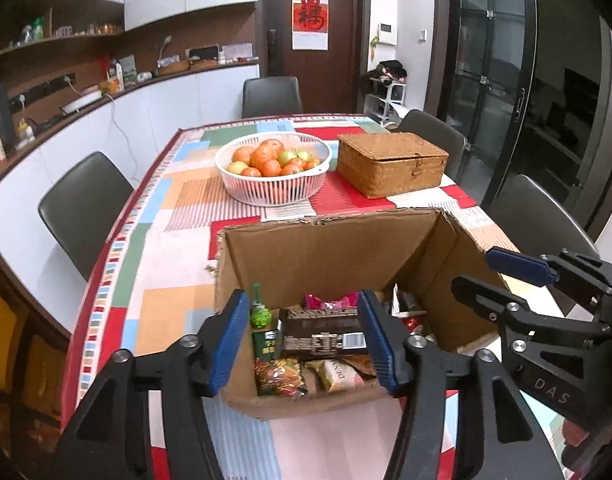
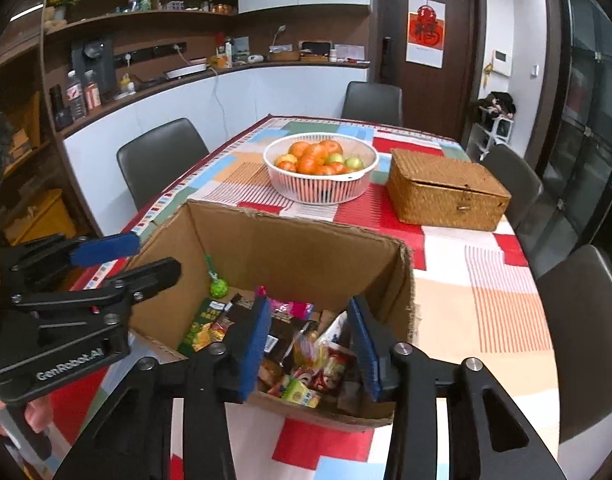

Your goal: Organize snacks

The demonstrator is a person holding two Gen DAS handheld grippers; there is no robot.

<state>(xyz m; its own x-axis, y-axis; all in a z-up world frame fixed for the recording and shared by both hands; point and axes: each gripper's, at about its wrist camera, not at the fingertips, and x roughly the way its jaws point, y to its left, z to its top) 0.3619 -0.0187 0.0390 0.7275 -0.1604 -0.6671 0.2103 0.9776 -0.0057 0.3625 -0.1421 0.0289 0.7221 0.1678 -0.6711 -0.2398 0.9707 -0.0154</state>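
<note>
Both grippers hang over the cardboard box [image 1: 326, 248] of snacks [image 2: 306, 360] on the near table edge: left gripper [image 1: 301, 340] and right gripper [image 2: 312, 344] parted, empty. I'd pick one top packet and grip it squarely.

- The box [image 1: 330, 248] walls hide its floor and the lower parts of the snacks [image 1: 326, 340].
- Print on the wrappers is too small to read.
- The wicker box [image 2: 446, 192] is lidded; its contents are hidden.
- The table's [image 2: 486, 280] near edge is cut off by the bottom of both views.
- Shelf items [image 2: 145, 0] are too small to tell.
</note>
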